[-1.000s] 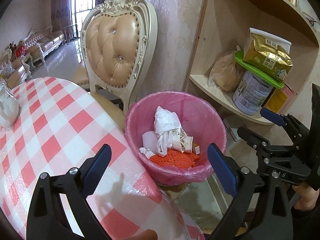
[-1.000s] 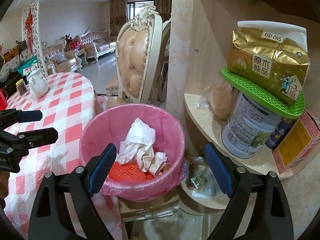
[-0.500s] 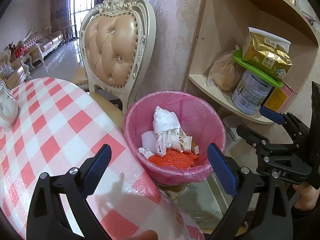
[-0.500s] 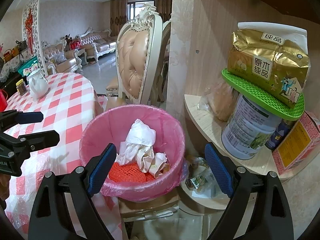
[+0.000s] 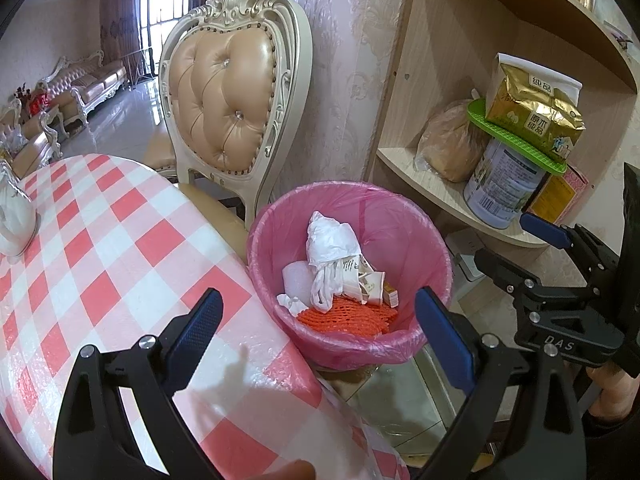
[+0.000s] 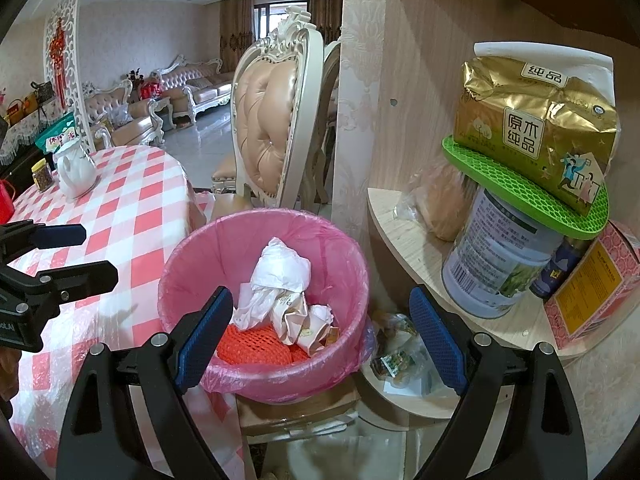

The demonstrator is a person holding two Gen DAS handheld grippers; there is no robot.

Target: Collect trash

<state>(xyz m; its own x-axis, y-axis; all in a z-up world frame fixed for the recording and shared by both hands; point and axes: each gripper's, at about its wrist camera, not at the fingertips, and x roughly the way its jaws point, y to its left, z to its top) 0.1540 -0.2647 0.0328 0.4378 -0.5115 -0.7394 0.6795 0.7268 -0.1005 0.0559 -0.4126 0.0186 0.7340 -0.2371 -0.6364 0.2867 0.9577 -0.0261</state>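
Checked red-and-white cloth covers the round surface [image 5: 100, 240], whose curved edge runs just beside a pink-lined bin [image 5: 352, 264]; the bin's rim nearly touches that edge on one side and stands close to a wooden shelf [image 6: 404, 216] on the other. Inside the bin lie crumpled white paper [image 6: 280, 272], small cartons and an orange foam net [image 6: 256, 344], all below the rim. A padded chair [image 5: 228, 100] stands behind the bin, against the wall. The left claw [image 5: 316, 338] hangs wide and empty over the surface's edge, and the right claw [image 6: 320, 338] hangs wide and empty above the bin's near rim, with open air between both and the trash. A tin [image 6: 496, 264] sits at the shelf's edge.
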